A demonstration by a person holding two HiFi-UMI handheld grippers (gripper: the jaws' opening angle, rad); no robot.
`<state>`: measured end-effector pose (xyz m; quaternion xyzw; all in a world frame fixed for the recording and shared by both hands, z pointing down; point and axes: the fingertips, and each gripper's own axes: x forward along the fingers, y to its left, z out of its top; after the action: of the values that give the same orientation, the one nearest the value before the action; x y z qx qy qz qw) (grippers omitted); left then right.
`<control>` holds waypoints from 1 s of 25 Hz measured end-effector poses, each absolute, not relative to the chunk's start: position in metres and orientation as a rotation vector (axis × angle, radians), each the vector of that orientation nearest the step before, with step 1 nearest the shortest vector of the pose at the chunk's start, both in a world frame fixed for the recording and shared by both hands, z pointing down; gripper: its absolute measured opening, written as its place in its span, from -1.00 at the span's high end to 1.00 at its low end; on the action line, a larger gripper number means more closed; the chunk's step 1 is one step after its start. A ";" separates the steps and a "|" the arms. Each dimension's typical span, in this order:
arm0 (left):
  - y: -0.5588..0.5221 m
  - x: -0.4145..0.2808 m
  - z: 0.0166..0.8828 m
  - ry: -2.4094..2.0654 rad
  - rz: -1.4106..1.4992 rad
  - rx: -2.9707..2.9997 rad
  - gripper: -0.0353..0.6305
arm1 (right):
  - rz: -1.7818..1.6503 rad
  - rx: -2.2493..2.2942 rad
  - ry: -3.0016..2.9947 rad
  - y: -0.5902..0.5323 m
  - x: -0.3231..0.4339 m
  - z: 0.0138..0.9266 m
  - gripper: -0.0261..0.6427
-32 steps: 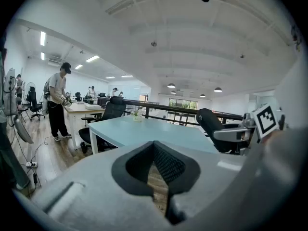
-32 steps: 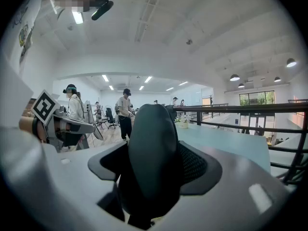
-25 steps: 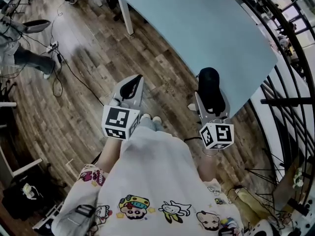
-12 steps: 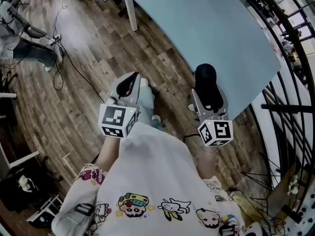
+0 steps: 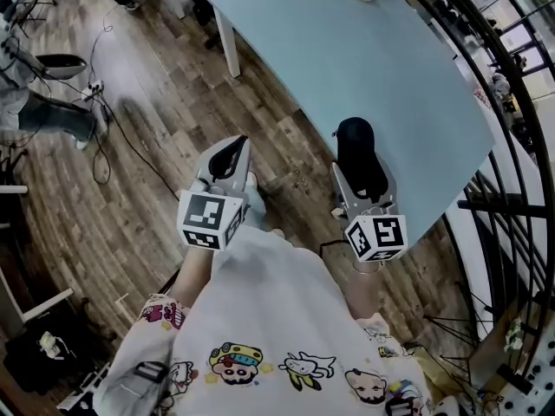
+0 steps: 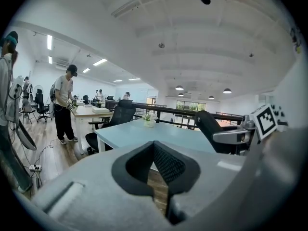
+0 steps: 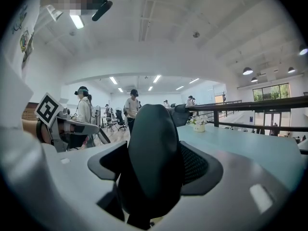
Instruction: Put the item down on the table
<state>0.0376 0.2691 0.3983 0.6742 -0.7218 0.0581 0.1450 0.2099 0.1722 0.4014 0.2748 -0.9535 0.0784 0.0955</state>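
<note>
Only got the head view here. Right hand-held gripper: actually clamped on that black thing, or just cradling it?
Observer: Clamped. In the right gripper view, the right hand-held gripper has a pad pressed on each side of the black rounded item.
Operator: Left one carrying anything?
Observer: No. The left gripper view shows the left hand-held gripper with its jaws together and nothing between them.
Operator: Anyone at the table?
Observer: Not at it. The left gripper view shows a person standing at another desk beyond the light blue table.
</note>
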 end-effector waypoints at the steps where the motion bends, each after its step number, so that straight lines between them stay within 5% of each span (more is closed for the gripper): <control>1: 0.263 0.029 0.396 -2.075 0.169 1.952 0.90 | 0.231 0.821 -2.827 0.166 0.200 0.399 -0.10; 25: 0.191 -0.110 0.413 -1.956 0.195 1.998 0.90 | 0.291 0.972 -2.671 0.088 0.090 0.417 -0.10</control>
<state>-0.1104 0.1905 0.4128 0.7027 -0.6878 0.0684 0.1685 0.0895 0.0879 0.4169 0.3368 -0.9254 0.1008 0.1414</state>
